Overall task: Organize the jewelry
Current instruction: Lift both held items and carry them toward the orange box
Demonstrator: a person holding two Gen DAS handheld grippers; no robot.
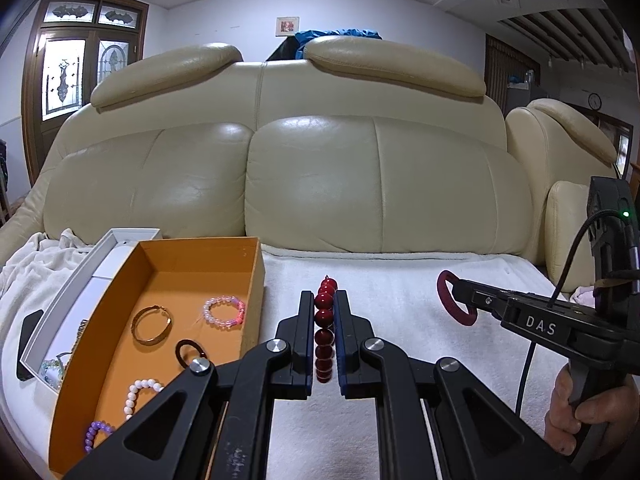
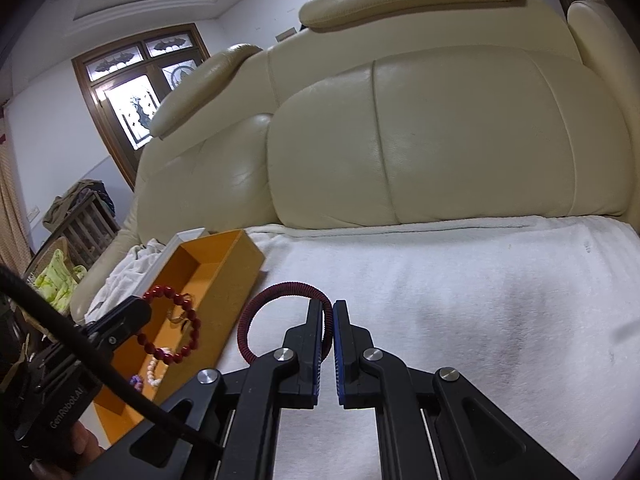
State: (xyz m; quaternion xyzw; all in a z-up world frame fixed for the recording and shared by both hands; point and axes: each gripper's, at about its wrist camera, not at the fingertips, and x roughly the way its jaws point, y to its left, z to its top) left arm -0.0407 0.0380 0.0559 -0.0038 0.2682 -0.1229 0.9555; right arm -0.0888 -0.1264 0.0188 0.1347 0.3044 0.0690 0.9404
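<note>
Bracelet (image 1: 325,332) clamped in left hand-held gripper (image 1: 323,300) | right hand-held gripper (image 2: 328,308) grasping hoop (image 2: 280,316)

L gripper (image 1: 324,300): your rig's matte blk, blue pad strips on fingers (image 1: 307,332), round silver screws at linkage pivots | R gripper (image 2: 328,312): same blk/blue build, silver screws, white "DAS" on side, blk cable, green LED on rear block | your R hand (image 1: 580,412): bare skin, no sleeve seen on blk grip
</note>
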